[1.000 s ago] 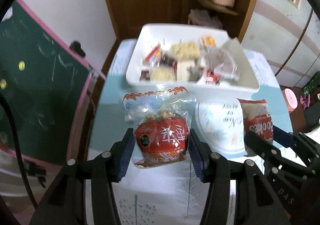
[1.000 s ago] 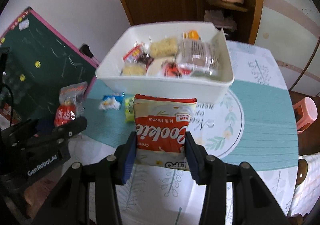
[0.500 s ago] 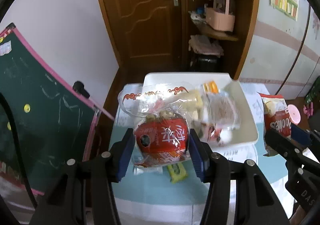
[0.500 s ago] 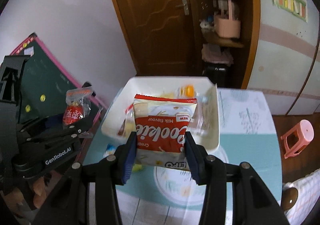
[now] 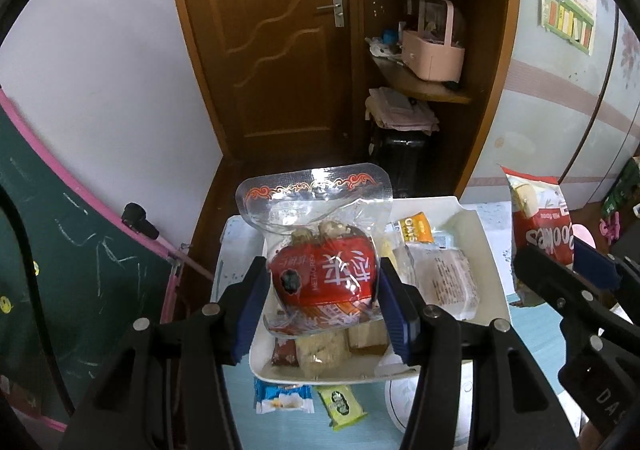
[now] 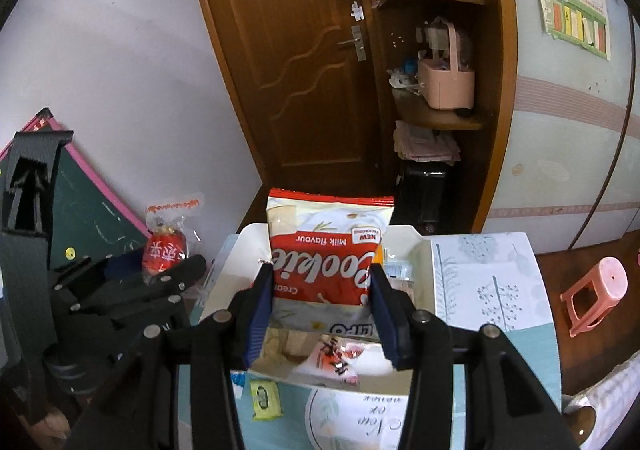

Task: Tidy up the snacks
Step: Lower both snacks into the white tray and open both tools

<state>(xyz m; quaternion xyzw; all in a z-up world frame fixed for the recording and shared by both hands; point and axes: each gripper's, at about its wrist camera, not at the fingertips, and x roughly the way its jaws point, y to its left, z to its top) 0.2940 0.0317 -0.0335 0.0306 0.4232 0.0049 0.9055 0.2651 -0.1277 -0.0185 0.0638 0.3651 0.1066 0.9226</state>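
Observation:
My left gripper [image 5: 322,300] is shut on a clear bag with a red label [image 5: 324,274], held in the air over the left part of the white bin [image 5: 490,250]. My right gripper [image 6: 322,300] is shut on a red and white cookie bag [image 6: 326,250], held above the same bin [image 6: 422,270]. The bin holds several wrapped snacks. In the left wrist view the cookie bag [image 5: 538,226] and right gripper [image 5: 568,278] show at the right. In the right wrist view the red-label bag [image 6: 166,246] and left gripper [image 6: 160,270] show at the left.
On the teal tablecloth [image 5: 288,430] in front of the bin lie a blue and white wrapper [image 5: 282,398] and a green wrapper [image 5: 340,404]. A chalkboard [image 5: 60,270] leans at the left. A wooden door [image 5: 272,50], shelves and a pink stool [image 6: 596,296] lie beyond.
Both grippers rose and moved forward with their bags, from the tabletop in front of the bin to above the bin. The views tilted up toward the door.

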